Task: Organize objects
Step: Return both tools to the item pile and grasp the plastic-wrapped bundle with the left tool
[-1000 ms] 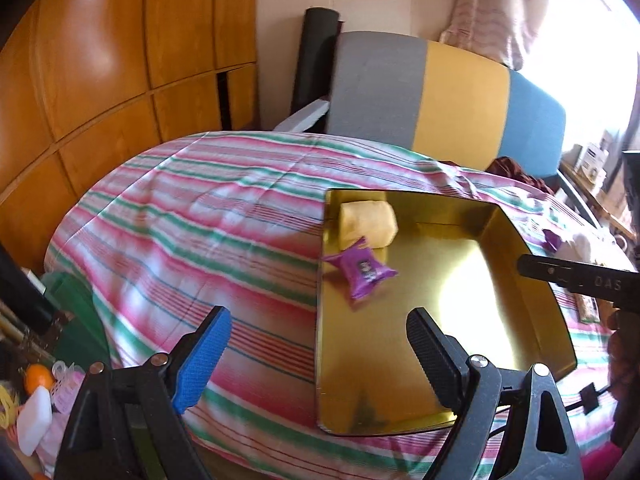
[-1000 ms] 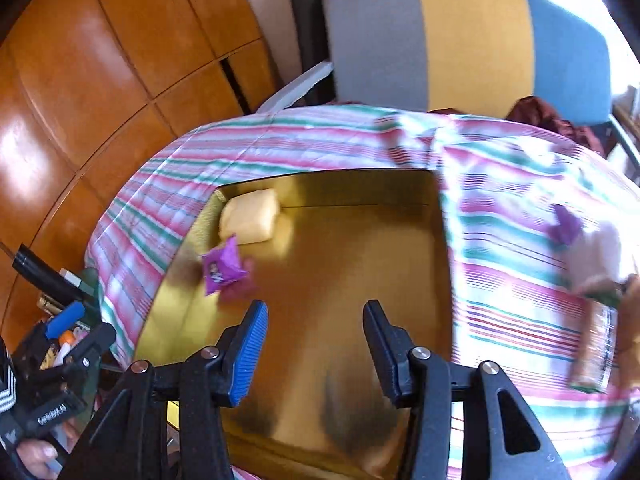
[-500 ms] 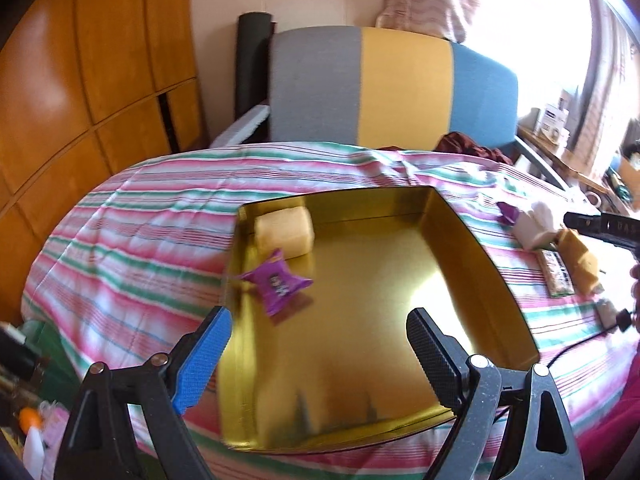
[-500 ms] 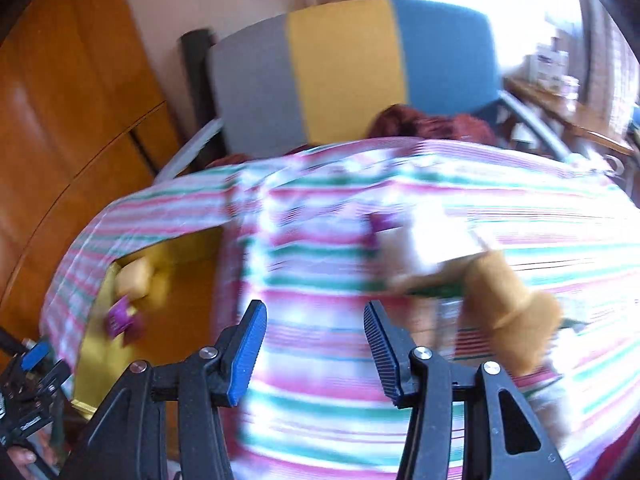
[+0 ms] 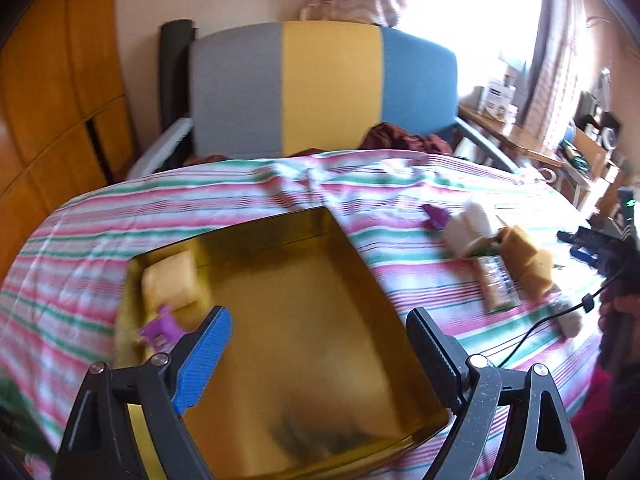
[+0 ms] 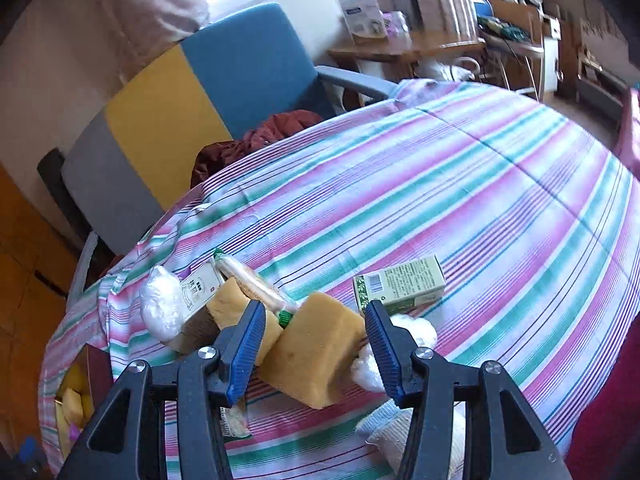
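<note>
Right gripper (image 6: pixel 316 344) — jaws parted, astride a tan sponge block (image 6: pixel 316 354), pads not pressing it. Second sponge (image 6: pixel 236 308), wrapped roll (image 6: pixel 256 284) and green carton (image 6: pixel 400 284) close by on the striped cloth (image 6: pixel 460 184). Left gripper (image 5: pixel 320 344) — jaws wide, empty, over the gold tray (image 5: pixel 304 344); yellow packet (image 5: pixel 170 282) and purple sachet (image 5: pixel 160 326) sit at the tray's left side.

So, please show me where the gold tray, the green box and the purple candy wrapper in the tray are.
gold tray (image 5: pixel 320 384): left wrist view, bare floor of the tray.
green box (image 6: pixel 400 285): right wrist view, printed top face.
purple candy wrapper (image 5: pixel 160 328): left wrist view, its middle.
</note>
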The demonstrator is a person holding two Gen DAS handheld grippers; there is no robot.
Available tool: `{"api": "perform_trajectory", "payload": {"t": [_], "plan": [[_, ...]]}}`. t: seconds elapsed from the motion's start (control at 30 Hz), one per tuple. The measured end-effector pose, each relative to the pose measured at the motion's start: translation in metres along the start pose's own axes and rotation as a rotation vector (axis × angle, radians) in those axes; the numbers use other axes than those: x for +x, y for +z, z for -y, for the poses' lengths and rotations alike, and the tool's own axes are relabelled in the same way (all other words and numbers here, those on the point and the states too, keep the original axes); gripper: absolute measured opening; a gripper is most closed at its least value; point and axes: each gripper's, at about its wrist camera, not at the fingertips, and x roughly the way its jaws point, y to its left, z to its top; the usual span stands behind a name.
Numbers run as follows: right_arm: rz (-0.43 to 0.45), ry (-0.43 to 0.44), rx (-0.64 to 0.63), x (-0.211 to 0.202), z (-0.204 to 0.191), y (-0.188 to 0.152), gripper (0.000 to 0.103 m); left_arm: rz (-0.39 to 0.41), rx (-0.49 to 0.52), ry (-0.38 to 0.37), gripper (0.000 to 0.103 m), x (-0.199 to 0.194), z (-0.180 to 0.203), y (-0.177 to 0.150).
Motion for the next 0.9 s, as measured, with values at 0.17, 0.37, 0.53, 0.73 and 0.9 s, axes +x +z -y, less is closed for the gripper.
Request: {"api": "perform_trajectory", "payload": {"t": [0.17,0.37,0.53,0.73,0.9], "plan": [[0.000,0.042,0.054,-0.005,0.008,0.004,0.053,-0.015,0.043,-0.085,0.089,0.023,0.045,0.028],[-0.037,0.071,0.067,-0.002,0.007,0.001,0.053,-0.051,0.099,-0.142,0.084,0.063,0.100,0.057],[-0.069,0.090,0.093,0.002,0.013,0.001,0.053,-0.080,0.120,-0.170,0.080,0.096,0.136,0.077],[-0.075,0.108,0.109,0.003,0.016,0.002,0.053,-0.106,0.156,-0.184,0.080,0.134,0.172,0.095],[-0.085,0.120,0.130,0.004,0.020,0.003,0.054,-0.124,0.198,-0.173,0.080,0.164,0.196,0.105]]}}
